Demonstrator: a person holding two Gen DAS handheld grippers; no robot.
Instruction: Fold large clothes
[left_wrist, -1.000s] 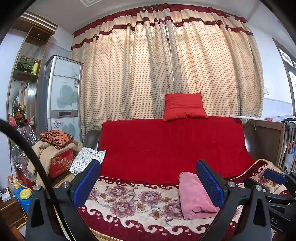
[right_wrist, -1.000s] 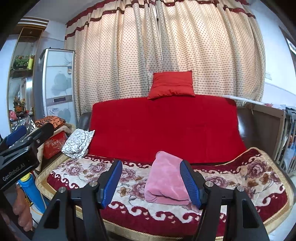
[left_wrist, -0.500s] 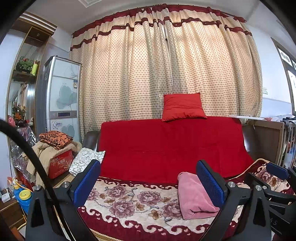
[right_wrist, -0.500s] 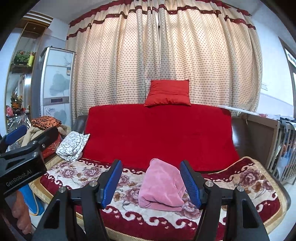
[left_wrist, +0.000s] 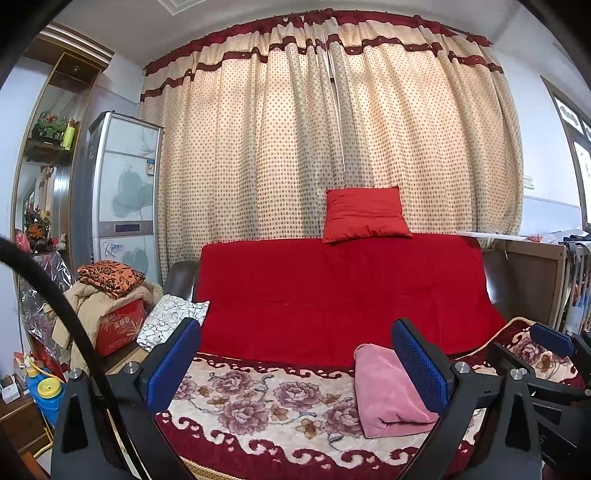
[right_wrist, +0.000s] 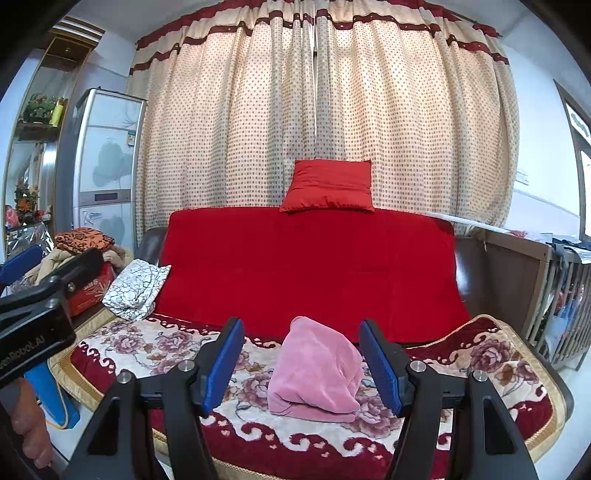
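Note:
A pink garment (right_wrist: 314, 373), folded into a thick bundle, lies on the floral blanket (right_wrist: 147, 343) that covers the sofa seat. In the right wrist view my right gripper (right_wrist: 303, 365) is held in front of the sofa, its blue pads wide apart and clear of the bundle beyond them. The left wrist view shows the pink garment (left_wrist: 388, 395) at the right, partly behind the right pad of my left gripper (left_wrist: 295, 362), which is open with nothing in it. Each gripper also shows at the edge of the other's view.
A red throw (right_wrist: 310, 266) covers the sofa back, with a red cushion (right_wrist: 328, 184) on top. A white patterned cloth (right_wrist: 136, 288) lies on the left armrest beside a pile of clothes (left_wrist: 107, 288) and a red box. A wooden rail (right_wrist: 546, 295) stands at the right.
The right wrist view has tipped up and rolled slightly, so the sofa sits lower in it. The left view and the pink garment are unchanged. Both grippers keep the same opening.

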